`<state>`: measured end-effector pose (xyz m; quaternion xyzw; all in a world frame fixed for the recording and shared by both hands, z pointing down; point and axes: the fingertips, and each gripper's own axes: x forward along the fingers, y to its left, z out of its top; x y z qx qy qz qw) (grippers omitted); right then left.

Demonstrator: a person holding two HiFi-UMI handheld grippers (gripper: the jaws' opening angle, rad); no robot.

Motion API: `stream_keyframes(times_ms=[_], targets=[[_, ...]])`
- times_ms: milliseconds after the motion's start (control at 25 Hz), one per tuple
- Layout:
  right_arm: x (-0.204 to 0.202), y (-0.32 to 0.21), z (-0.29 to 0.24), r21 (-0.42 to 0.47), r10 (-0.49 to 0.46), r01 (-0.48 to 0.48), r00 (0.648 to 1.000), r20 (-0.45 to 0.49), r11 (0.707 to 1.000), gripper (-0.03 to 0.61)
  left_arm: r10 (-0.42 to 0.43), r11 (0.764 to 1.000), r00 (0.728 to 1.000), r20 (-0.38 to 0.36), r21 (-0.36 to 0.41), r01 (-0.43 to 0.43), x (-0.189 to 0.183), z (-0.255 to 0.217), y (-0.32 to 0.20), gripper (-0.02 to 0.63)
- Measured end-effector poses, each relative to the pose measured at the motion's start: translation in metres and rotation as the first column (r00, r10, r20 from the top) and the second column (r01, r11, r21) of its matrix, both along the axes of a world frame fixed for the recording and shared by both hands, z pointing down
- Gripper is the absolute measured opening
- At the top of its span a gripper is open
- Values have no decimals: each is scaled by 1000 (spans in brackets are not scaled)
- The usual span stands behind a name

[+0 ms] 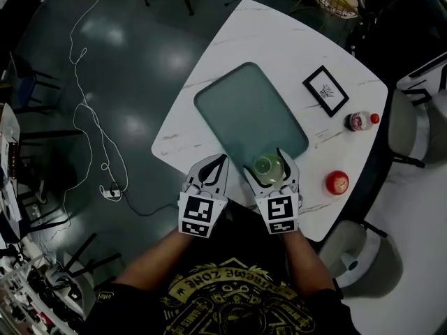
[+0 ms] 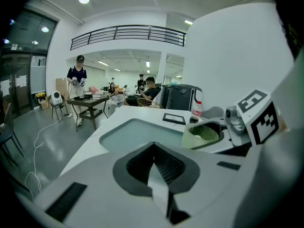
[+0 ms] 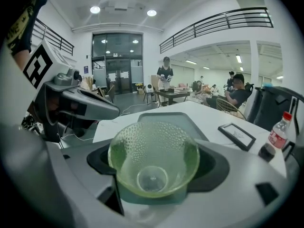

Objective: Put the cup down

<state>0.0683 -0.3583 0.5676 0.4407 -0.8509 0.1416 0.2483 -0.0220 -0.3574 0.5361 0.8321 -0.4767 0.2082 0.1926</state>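
The green dimpled cup (image 3: 153, 161) was clamped between the spread fingers of the right gripper (image 1: 268, 166), one finger on each side of its wall. In the head view it hung over the lower right end of the teal tray (image 1: 244, 110), low in the middle of the frame. No view showed whether its base had reached the tray. Its mouth seemed to lean back toward the gripper, so the cup likely was not fully upright.

That lean was the main risk. If the fingers let go before the base sat flat, the cup could tip, roll, or knock hard on the tray. It also hung close to the tray's raised rim. A base landing half on that rim would rock over toward the near edge of the white tabletop (image 1: 279, 40).

The left gripper (image 1: 222, 160), its fingers pressed together on nothing, was just beside the cup on the left. A careless swing could bump it.

The picture frame (image 1: 325, 90), bottle (image 1: 360, 121) and red ball (image 1: 336, 182), farther right, were well apart from the cup.
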Motion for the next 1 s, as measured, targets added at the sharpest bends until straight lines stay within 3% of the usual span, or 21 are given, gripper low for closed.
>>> stream_keyframes(times_ms=[1000], targets=[[-8,-12,32,9,-40,40,998,-39,999,400,7,997,1000,-12,-75,-8,-5,30,6,11]])
